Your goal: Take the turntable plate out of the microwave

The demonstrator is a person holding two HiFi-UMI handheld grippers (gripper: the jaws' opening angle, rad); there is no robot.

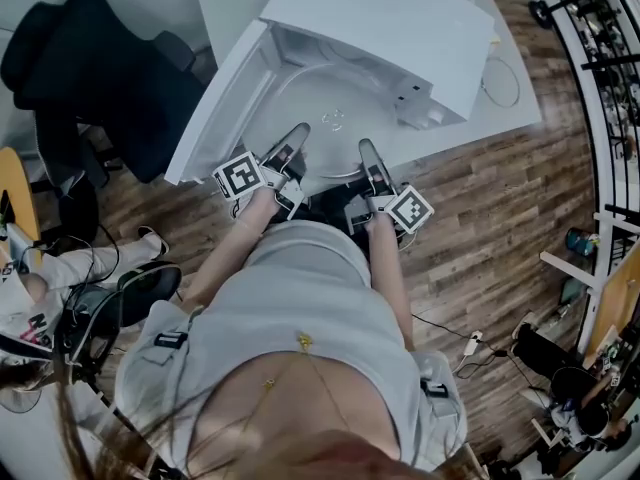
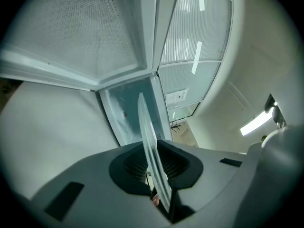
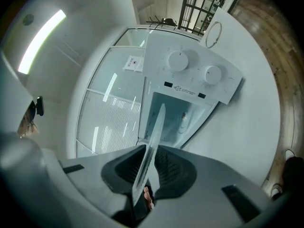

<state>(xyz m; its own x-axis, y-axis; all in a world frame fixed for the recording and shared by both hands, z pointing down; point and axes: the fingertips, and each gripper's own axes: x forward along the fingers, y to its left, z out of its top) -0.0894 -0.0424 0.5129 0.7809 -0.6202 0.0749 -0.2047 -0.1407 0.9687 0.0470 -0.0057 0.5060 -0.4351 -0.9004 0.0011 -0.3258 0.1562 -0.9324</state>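
Standing open beside turntable plate [image 1: 334, 120], microwave door [image 1: 224, 100], chair [image 1: 92, 68]

Head view: steep overhead. Gripper views: close, facing microwave [image 1: 400, 18] opening; all seemingly share it.

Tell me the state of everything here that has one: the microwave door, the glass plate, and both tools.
microwave door: open, swung to the left.
turntable plate: gripped at its near rim, at the microwave's opening.
left tool: shut on the plate's rim.
right tool: shut on the plate's rim.
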